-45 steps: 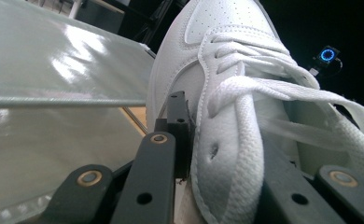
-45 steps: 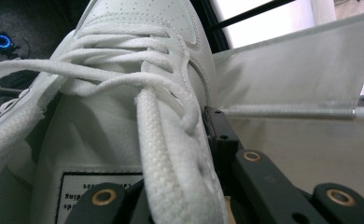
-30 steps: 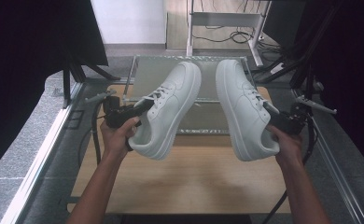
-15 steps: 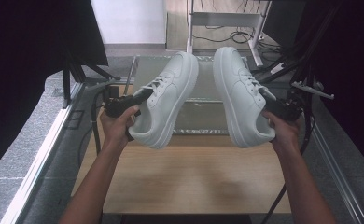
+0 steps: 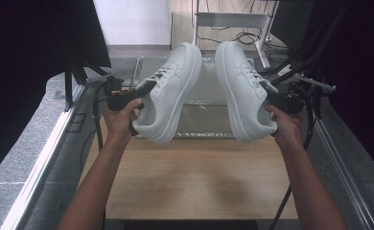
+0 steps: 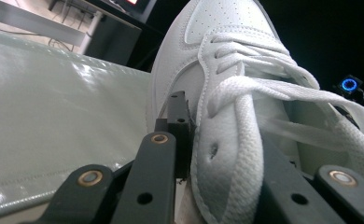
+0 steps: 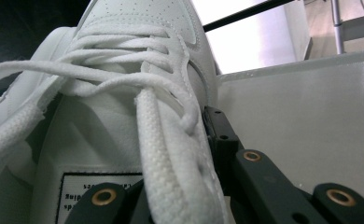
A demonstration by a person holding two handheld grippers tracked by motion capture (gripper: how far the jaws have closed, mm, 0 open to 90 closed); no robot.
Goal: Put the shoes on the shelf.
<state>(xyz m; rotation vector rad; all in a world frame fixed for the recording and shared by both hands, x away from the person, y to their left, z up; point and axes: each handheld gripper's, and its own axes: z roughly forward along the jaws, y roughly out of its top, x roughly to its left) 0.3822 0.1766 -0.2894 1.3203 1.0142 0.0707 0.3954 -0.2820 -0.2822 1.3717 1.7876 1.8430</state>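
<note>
Two white lace-up sneakers hang in the air over the far half of the table, soles turned towards each other and toes pointing away. My left gripper is shut on the side wall of the left sneaker at its collar. In the left gripper view my left gripper has one jaw outside the left sneaker and the other inside. My right gripper is shut the same way on the right sneaker. In the right gripper view my right gripper clamps the laced edge of the right sneaker.
A shiny grey-green mat covers the far part of the wooden table. Black drapes stand on both sides. A metal stand and cables lie beyond the table. Rails run along the table's left and right edges.
Both hands have lifted their sneakers higher and carried them farther from the person. The grips look the same.
</note>
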